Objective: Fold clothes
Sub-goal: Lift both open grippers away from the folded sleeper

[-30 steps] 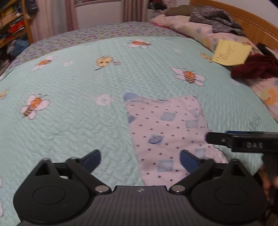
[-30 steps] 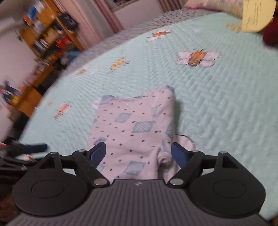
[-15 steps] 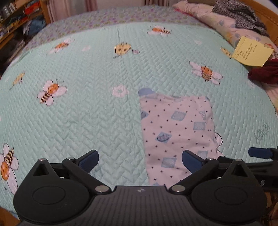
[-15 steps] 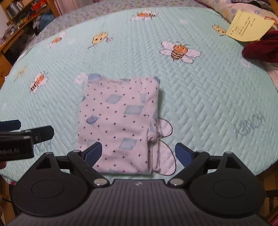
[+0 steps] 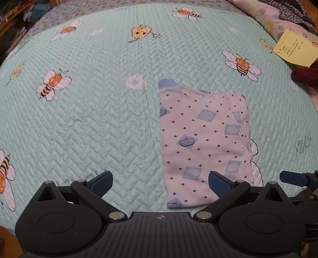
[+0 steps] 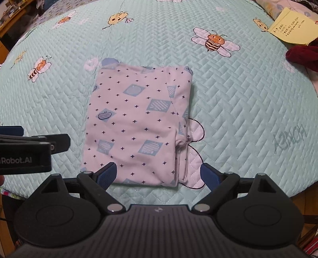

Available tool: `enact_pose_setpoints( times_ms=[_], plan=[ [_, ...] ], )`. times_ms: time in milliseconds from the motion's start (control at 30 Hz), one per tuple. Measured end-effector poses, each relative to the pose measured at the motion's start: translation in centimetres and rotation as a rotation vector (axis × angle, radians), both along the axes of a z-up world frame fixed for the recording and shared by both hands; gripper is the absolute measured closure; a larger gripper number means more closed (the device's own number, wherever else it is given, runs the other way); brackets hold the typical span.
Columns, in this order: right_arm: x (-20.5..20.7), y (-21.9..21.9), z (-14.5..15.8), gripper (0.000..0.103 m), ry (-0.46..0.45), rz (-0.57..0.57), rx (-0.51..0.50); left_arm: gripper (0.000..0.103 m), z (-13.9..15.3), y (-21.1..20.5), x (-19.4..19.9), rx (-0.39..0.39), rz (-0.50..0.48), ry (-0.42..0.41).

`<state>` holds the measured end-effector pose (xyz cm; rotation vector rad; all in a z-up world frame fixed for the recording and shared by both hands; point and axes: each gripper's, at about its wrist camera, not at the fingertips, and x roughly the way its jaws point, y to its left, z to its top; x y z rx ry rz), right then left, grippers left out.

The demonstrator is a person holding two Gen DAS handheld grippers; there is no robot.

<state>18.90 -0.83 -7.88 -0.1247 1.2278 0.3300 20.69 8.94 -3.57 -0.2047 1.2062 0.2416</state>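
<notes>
A pale pink garment [image 6: 139, 127] with blue diamonds and small dark stars lies folded into a rectangle on the mint bee-print quilt [image 6: 238, 103]. It also shows in the left wrist view, the garment [image 5: 204, 139] being right of centre. My right gripper [image 6: 158, 175] hangs open above the garment's near edge, nothing between its blue pads. My left gripper [image 5: 160, 185] is open over the quilt, its right pad above the garment's near left corner, and it holds nothing. The left gripper's fingers [image 6: 55, 141] show at the left edge of the right wrist view.
A yellow paper note [image 6: 292, 27] and a dark red garment [image 6: 304, 56] lie at the far right of the bed. Pillows and a dark patterned cloth [image 5: 294, 13] sit at the head. The bed's near edge [image 6: 258, 190] runs just below the folded garment.
Both grippers drew back and tilted downward, so the whole folded garment now shows below them. The garment's raised right side has settled flat.
</notes>
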Motion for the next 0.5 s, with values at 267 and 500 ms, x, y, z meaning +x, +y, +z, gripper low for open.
enact_pose_setpoints(
  times_ms=[267, 500],
  plan=[
    [0.0, 0.4, 0.0, 0.012, -0.002, 0.005, -0.016, 0.001, 0.0, 0.2, 0.0, -0.003, -0.002, 0.002],
    [-0.1, 1.1, 0.2, 0.012, -0.025, 0.025, -0.043, 0.001, 0.0, 0.5, -0.1, 0.003, 0.001, -0.003]
  ],
)
